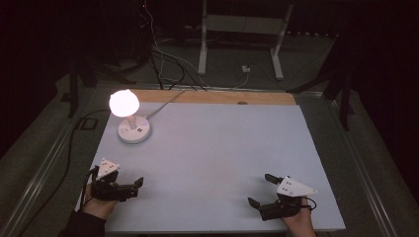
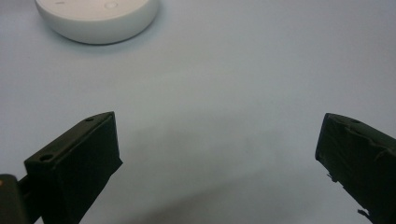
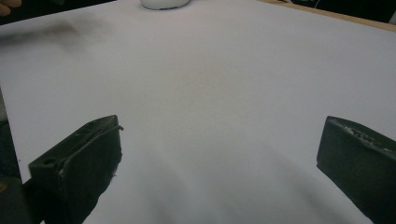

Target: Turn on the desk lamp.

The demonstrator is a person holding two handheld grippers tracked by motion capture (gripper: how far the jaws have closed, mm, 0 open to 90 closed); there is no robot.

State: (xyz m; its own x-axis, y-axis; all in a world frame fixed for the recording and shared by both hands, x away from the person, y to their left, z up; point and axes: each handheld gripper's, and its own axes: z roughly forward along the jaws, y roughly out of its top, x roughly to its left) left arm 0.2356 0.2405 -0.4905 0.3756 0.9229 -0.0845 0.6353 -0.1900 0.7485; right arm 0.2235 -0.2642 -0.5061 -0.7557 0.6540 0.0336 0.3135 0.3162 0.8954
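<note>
A small lamp stands at the back left of the white table [image 1: 212, 148]. Its round shade [image 1: 123, 102] glows above a white disc base [image 1: 134, 131]. My left gripper [image 1: 117, 177] rests near the front left corner, jaws wide open with nothing between them. The left gripper view looks past that open gripper [image 2: 219, 154] to the lamp base [image 2: 98, 18] at the top left. My right gripper [image 1: 260, 189] lies near the front right, turned toward the table's middle, also open and empty. In the right gripper view, bare table lies between the right gripper's [image 3: 219, 154] jaws, and the lamp base [image 3: 163, 3] is far off.
A wooden strip [image 1: 212, 97] runs along the table's far edge. The lamp's white cable [image 1: 165, 102] leads off over it. Behind stand a white metal frame [image 1: 242, 29] and loose cables on the floor. The room around is dark.
</note>
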